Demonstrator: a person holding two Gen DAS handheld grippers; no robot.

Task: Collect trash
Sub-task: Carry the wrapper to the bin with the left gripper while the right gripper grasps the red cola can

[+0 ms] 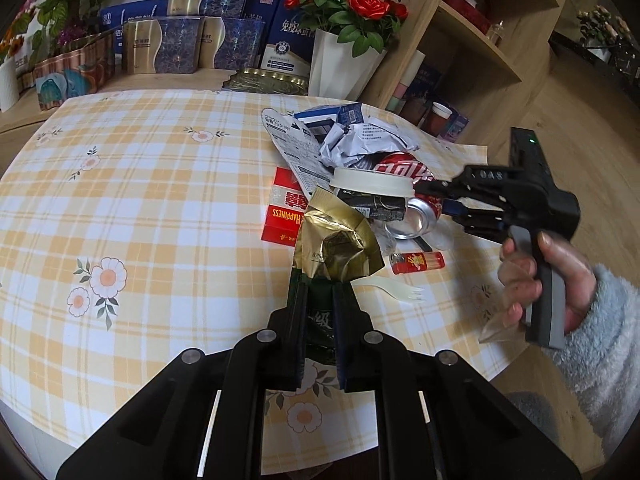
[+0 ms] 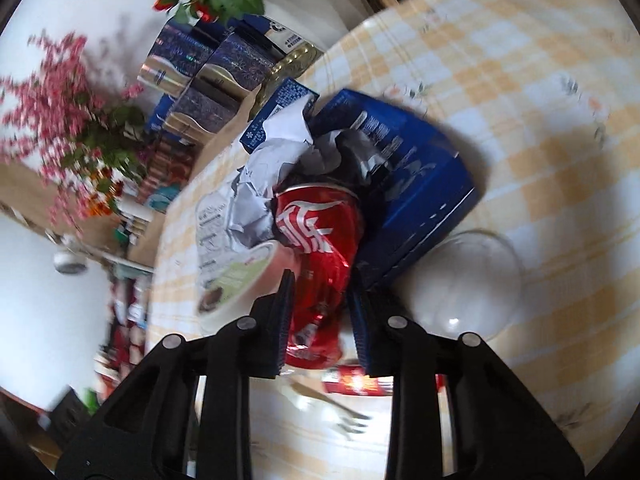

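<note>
A trash pile lies on the checked tablecloth (image 1: 160,200). My left gripper (image 1: 320,300) is shut on a gold and green foil bag (image 1: 336,240), which stands crumpled above the fingers. In the left wrist view my right gripper (image 1: 434,198) reaches into the pile from the right, held by a hand (image 1: 560,276) in a grey fleece sleeve. It is shut on a crushed red can (image 1: 404,172). The right wrist view shows the same red can (image 2: 316,240) pinched between the blue pads of my right gripper (image 2: 320,284).
Around the can lie a lidded paper cup (image 1: 372,182), crumpled paper (image 1: 360,140), a blue box (image 2: 400,184), a red cigarette pack (image 1: 284,216), a red lighter (image 1: 418,262), a plastic fork (image 1: 400,290) and a clear dome lid (image 2: 468,284). A rose vase (image 1: 340,68) and boxes stand behind.
</note>
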